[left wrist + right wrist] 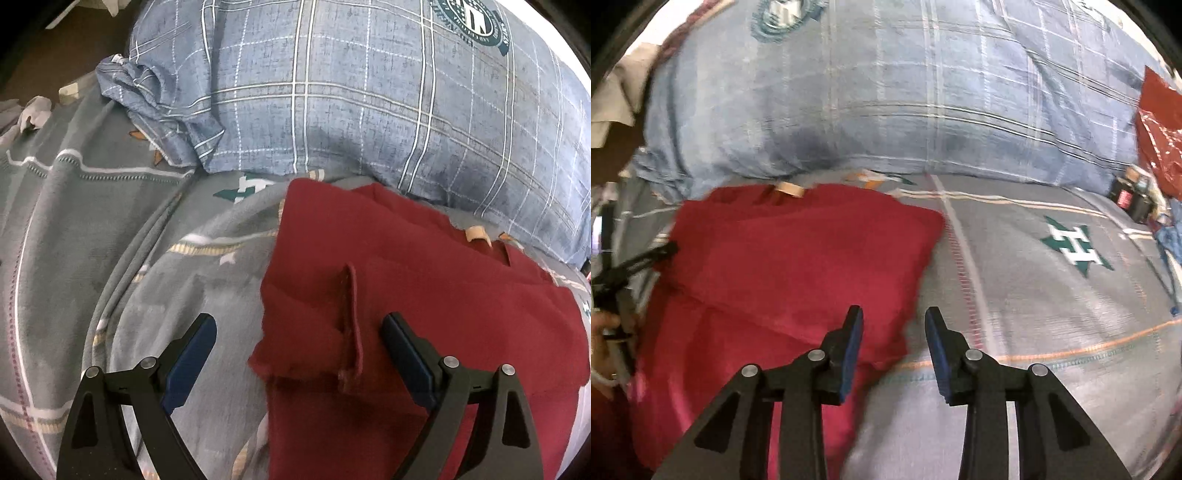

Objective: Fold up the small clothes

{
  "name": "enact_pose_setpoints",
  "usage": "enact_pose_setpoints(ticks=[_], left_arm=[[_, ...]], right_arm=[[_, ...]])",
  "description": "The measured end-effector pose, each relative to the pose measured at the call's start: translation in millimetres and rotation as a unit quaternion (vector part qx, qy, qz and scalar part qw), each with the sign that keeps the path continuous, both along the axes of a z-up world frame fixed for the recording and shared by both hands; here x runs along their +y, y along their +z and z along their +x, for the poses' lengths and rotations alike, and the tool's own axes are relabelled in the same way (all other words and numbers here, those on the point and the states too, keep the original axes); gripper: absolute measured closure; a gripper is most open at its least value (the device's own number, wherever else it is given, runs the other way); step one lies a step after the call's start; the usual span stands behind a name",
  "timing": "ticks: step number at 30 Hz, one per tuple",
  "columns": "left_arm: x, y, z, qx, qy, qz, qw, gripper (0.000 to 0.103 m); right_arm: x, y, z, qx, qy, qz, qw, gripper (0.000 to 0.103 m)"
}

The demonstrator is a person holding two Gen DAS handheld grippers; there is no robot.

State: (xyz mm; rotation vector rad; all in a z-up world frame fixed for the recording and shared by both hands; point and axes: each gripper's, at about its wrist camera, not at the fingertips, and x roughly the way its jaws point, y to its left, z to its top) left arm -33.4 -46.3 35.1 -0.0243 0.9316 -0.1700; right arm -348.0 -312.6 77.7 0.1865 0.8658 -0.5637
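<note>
A dark red garment (424, 295) lies partly folded on a grey patterned bedsheet (92, 240), with a tan label (476, 233) at its far edge. My left gripper (299, 325) is open and empty above the garment's left edge, where a small red loop (349, 314) sticks up between the jaws. In the right wrist view the same garment (783, 266) lies at left. My right gripper (894, 317) is open and empty over the garment's right edge. The left gripper (639, 262) shows at the far left of that view.
A blue plaid pillow (369, 92) lies behind the garment, also in the right wrist view (886, 92). A red plastic bag (1160, 133) and small dark items (1134, 195) sit at the far right. The grey bedsheet (1052, 295) extends to the right.
</note>
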Motion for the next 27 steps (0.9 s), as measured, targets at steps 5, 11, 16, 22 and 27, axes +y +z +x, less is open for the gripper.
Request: enact_pose_setpoints(ticks=[5,11,16,22,27], left_arm=[[11.0,-1.5,-11.5,0.013,0.004,-0.004,0.9999,0.01],[16.4,22.7,-45.1,0.001,-0.006,0.028,0.9996,0.011],[20.0,43.0,-88.9,-0.015,-0.029,0.028,0.9991,0.011],[39.1,52.9,-139.1,-0.013,-0.039,0.031,0.9987,0.011],[56.5,53.8,-170.2,0.001,-0.042,0.028,0.9987,0.011]], right_arm=[[-2.3,-30.5,9.6,0.048,-0.013,-0.002,0.999,0.068],[2.5,-9.0,-26.7,0.004,-0.03,0.023,0.999,0.063],[23.9,5.8,-63.0,-0.014,-0.007,0.038,0.999,0.049],[52.2,-5.8,-85.0,0.004,0.015,0.054,0.998,0.047],[64.2,-21.1,-98.7,0.005,0.019,0.083,0.996,0.047]])
